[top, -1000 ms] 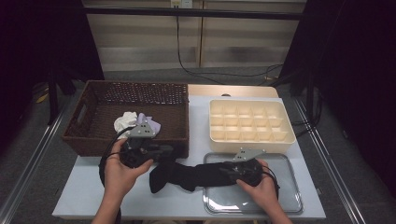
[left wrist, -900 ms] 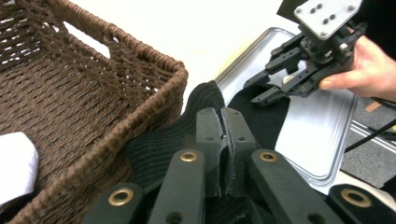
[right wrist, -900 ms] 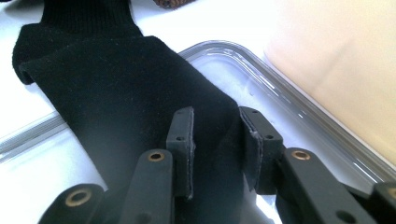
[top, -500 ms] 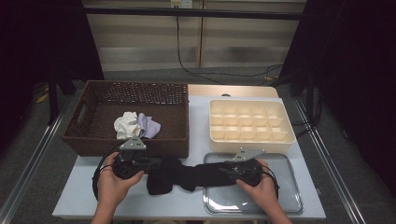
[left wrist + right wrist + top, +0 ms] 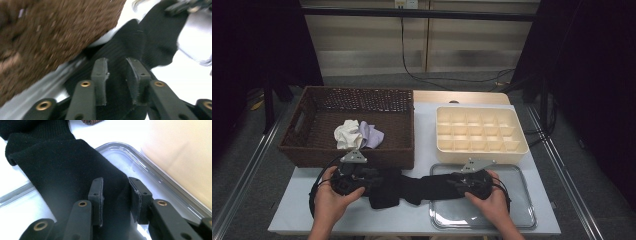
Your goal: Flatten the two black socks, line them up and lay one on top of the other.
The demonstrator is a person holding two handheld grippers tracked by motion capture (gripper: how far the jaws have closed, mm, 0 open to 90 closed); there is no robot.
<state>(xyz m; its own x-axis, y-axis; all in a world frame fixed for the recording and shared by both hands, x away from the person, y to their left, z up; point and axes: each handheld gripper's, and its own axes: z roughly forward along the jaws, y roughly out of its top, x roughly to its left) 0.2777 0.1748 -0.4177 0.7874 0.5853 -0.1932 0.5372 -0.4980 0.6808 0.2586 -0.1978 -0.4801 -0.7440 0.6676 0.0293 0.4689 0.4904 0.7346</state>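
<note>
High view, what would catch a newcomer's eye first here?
A black sock stretched across the table's near edge, one end over the clear tray, between the left claw and right claw. Behind sit a brown wicker basket holding pale socks and a cream divided box.

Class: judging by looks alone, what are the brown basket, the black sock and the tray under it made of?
Brown basket: woven wicker, matte; the weave shows.
Black sock: ribbed knit fabric, dull and soft.
Tray: probably clear plastic or polished metal; its glossy rim catches light.
</note>
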